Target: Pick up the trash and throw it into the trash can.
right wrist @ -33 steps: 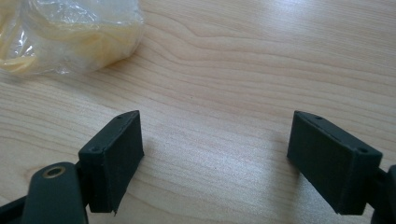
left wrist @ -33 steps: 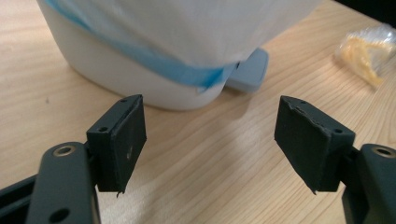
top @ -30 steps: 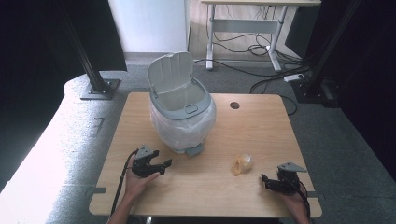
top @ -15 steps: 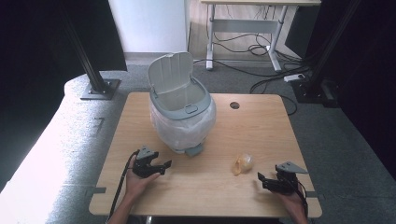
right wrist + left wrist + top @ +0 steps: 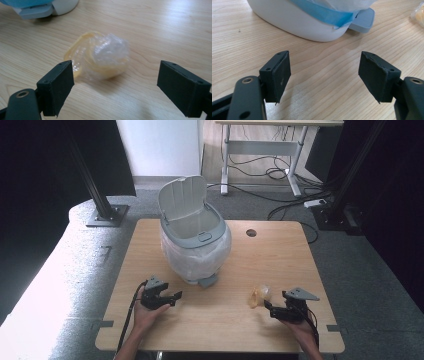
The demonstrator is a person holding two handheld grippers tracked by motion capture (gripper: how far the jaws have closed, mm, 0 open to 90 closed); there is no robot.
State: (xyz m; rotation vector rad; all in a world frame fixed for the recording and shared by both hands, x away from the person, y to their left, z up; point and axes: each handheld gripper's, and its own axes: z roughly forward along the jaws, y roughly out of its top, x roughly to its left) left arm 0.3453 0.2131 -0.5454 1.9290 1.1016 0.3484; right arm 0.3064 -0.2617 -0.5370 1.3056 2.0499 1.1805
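Observation:
A white pedal bin (image 5: pixel 196 245) with a grey rim, a plastic liner and its lid up stands mid-table. A crumpled wad of clear and yellowish wrap (image 5: pixel 260 295) lies to its right on the wood. My right gripper (image 5: pixel 270 308) sits just right of and nearer than the wad; in the right gripper view the wad (image 5: pixel 100 57) lies just ahead of the open gripper (image 5: pixel 117 82), whose jaws have just been opening with nothing between the pads. My left gripper (image 5: pixel 174 298) rests open in front of the bin, its pads (image 5: pixel 279 75) wide apart and empty.
The bin's grey foot pedal (image 5: pixel 362 18) juts out toward my left gripper, close to the white base (image 5: pixel 299 25). The wooden table (image 5: pixel 225 330) has a cable hole (image 5: pixel 251 233) at the back right. Black stands and a desk are on the floor beyond.
My right gripper has slid left toward the wad and lifted a little. The left gripper, bin and wad have stayed put.

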